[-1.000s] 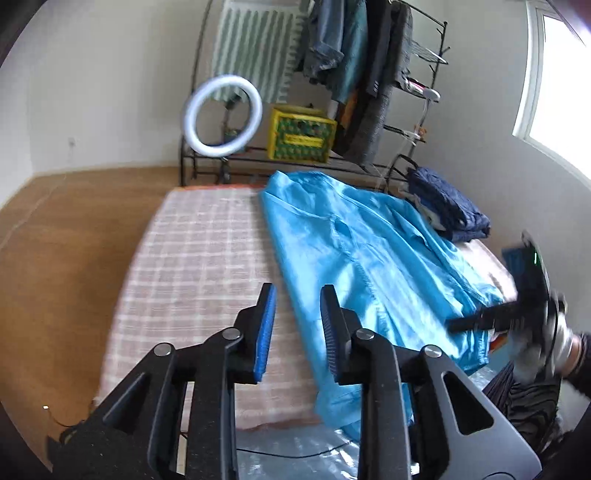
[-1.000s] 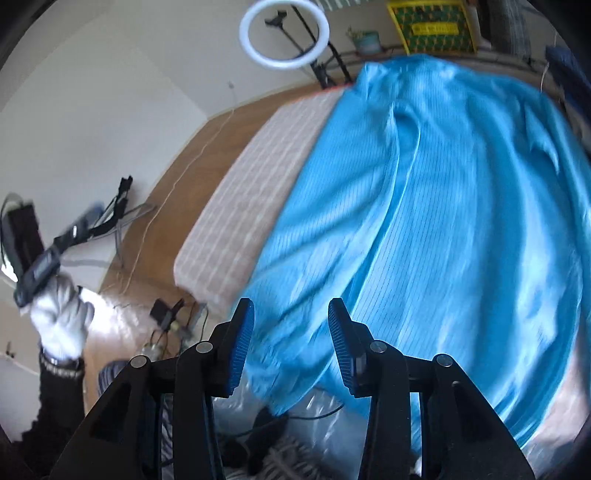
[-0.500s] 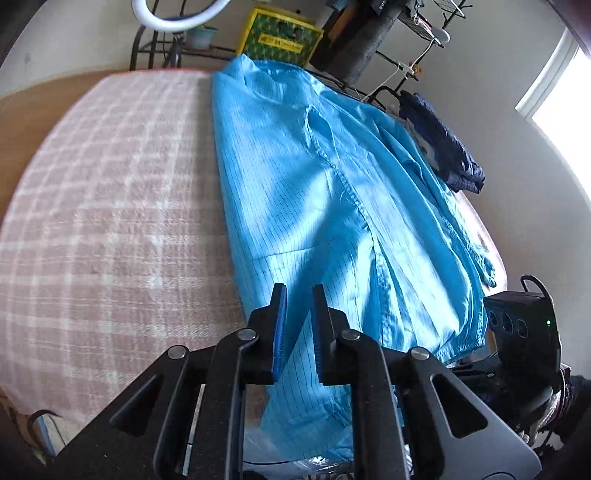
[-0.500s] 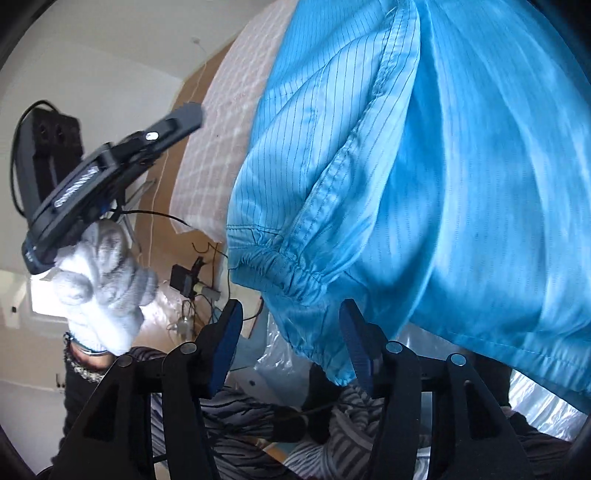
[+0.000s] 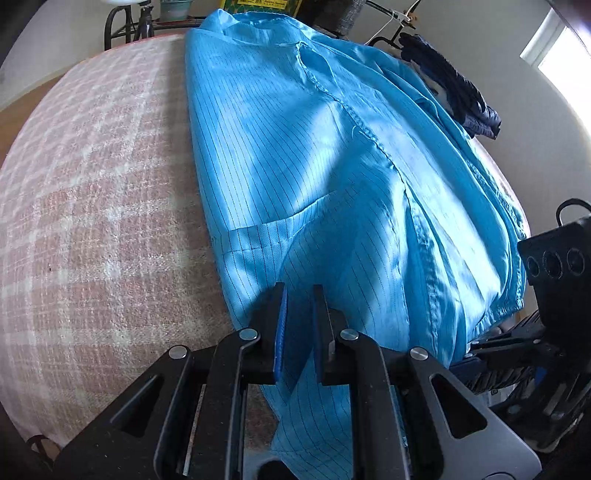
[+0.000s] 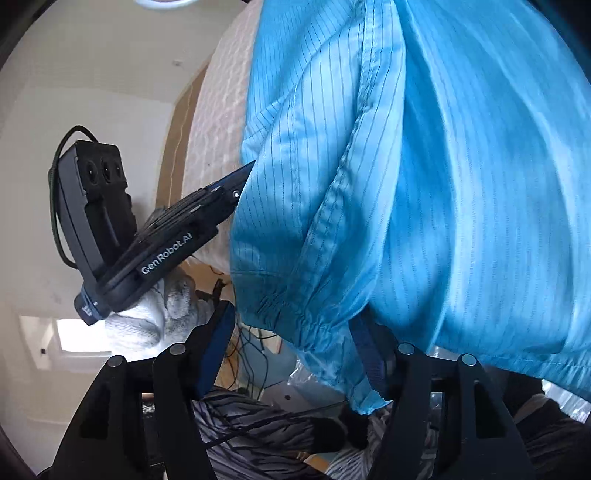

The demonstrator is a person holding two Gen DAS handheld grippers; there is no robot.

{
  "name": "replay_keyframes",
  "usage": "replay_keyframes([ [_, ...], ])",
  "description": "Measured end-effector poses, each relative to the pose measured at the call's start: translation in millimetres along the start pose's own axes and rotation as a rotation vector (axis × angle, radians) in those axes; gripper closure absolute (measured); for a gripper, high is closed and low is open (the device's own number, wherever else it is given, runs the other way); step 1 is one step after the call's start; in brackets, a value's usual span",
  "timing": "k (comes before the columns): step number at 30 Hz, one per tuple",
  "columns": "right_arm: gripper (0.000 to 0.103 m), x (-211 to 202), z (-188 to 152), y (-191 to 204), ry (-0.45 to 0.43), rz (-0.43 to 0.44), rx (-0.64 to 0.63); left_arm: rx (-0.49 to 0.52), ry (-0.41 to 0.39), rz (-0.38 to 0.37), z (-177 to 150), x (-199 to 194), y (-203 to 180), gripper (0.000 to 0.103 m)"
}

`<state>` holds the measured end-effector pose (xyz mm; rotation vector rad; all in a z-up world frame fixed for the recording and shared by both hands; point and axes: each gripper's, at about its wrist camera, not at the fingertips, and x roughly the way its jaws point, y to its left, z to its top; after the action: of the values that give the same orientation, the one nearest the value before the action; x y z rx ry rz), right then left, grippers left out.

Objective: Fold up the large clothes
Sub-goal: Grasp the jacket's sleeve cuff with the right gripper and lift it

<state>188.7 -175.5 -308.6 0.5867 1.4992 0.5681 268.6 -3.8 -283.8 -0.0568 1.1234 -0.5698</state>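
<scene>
just one blue garment, two tools

Left of your left-hand fingers, the bed's pink-and-white checked cover spreads bare up to the far edge. Beyond it, far ahead of those fingers, you have a black metal rack with a pale pot on it and a yellow crate, cut off by the top of the picture. Ahead and to the right of the fingers, a pile of dark navy clothes lies on the bed near the wall, below a bright window. Beneath your right-hand fingers, clear plastic sheeting and loose black cables lie low beside the bed. A white ring light shows at the top edge, far ahead.
</scene>
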Motion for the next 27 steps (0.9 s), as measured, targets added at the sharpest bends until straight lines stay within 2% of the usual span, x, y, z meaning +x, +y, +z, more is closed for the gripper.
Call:
replay_keyframes([
  [1, 0.051, 2, -1, 2, 0.004, -0.018, -0.021, -0.013, 0.001, -0.005, 0, 0, 2, 0.092],
  [2, 0.073, 5, -1, 3, 0.013, -0.028, -0.034, -0.030, 0.002, -0.015, 0, 0, 6, 0.092],
  [4, 0.090, 9, -3, 1, 0.039, 0.006, -0.028, -0.056, 0.005, -0.036, 1, 0, 11, 0.093],
  [5, 0.094, 7, -4, 0, 0.039, 0.023, -0.023, -0.061, 0.005, -0.033, 0, 1, 13, 0.095],
  [6, 0.094, 3, -6, 1, 0.034, 0.022, -0.032, -0.057, 0.004, -0.021, 0, 1, 13, 0.100],
  [9, 0.096, -21, -13, 4, 0.026, 0.074, -0.046, -0.067, 0.006, -0.030, 1, 0, 17, 0.100],
  [11, 0.096, -46, -16, 0, -0.013, 0.134, -0.050, -0.082, 0.005, -0.039, 2, 0, 19, 0.100],
  [12, 0.096, -55, -17, -5, -0.032, 0.134, -0.052, -0.078, 0.004, -0.037, 1, 0, 18, 0.100],
  [14, 0.096, -50, -21, -18, -0.008, 0.051, -0.050, -0.069, 0.002, -0.033, 1, -1, 17, 0.100],
  [16, 0.096, -33, -28, -36, 0.055, -0.049, -0.033, -0.068, 0.003, -0.029, 2, 0, 16, 0.100],
  [18, 0.096, -28, -35, -47, 0.075, -0.084, -0.030, -0.059, -0.001, -0.015, 1, -2, 15, 0.100],
  [21, 0.097, -38, -38, -46, 0.073, -0.085, -0.067, -0.038, -0.010, 0.021, 0, -6, 14, 0.100],
  [22, 0.096, -45, -39, -42, 0.063, -0.102, -0.100, -0.042, -0.015, 0.029, 0, -8, 14, 0.100],
  [24, 0.088, -61, -38, -30, 0.039, -0.167, -0.180, -0.071, -0.035, 0.029, -2, -17, 18, 0.100],
  [26, 0.046, -79, -41, -22, -0.031, -0.238, -0.252, -0.114, -0.054, 0.028, -7, -28, 24, 0.096],
  [27, 0.038, -85, -42, -22, -0.065, -0.262, -0.272, -0.141, -0.053, 0.004, -11, -32, 28, 0.087],
])
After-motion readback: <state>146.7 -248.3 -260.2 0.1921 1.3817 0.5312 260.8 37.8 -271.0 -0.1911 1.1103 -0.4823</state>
